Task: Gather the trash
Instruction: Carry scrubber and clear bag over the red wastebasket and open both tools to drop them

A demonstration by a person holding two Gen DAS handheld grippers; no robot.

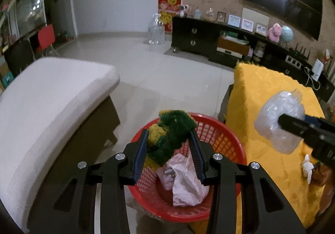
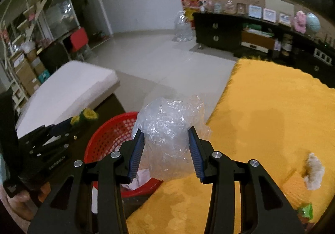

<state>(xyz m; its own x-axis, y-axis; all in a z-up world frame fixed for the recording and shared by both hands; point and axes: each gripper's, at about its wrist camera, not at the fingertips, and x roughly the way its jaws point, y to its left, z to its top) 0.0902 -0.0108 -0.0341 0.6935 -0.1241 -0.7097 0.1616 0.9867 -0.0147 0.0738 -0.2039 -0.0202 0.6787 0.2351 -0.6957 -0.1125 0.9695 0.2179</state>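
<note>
My left gripper (image 1: 168, 134) is shut on a green and yellow scouring sponge (image 1: 171, 131), held right over the red plastic basket (image 1: 222, 131). Crumpled pink paper (image 1: 186, 181) lies inside the basket. From the right wrist view the same sponge (image 2: 86, 115) and left gripper (image 2: 72, 123) show at the left, above the red basket (image 2: 108, 135). My right gripper (image 2: 166, 135) is shut on a crumpled clear plastic wrap (image 2: 167, 129), at the edge of the yellow cloth and just right of the basket. In the left wrist view that plastic wrap (image 1: 276, 116) sits at the right on the right gripper (image 1: 281, 122).
A yellow fuzzy cloth (image 2: 272, 120) covers the surface at the right, with a white fluffy scrap (image 2: 314, 171) and a green wrapper (image 2: 305, 211) on it. A white cushioned seat (image 1: 48, 104) stands left of the basket. A dark TV cabinet (image 1: 209, 39) lines the far wall.
</note>
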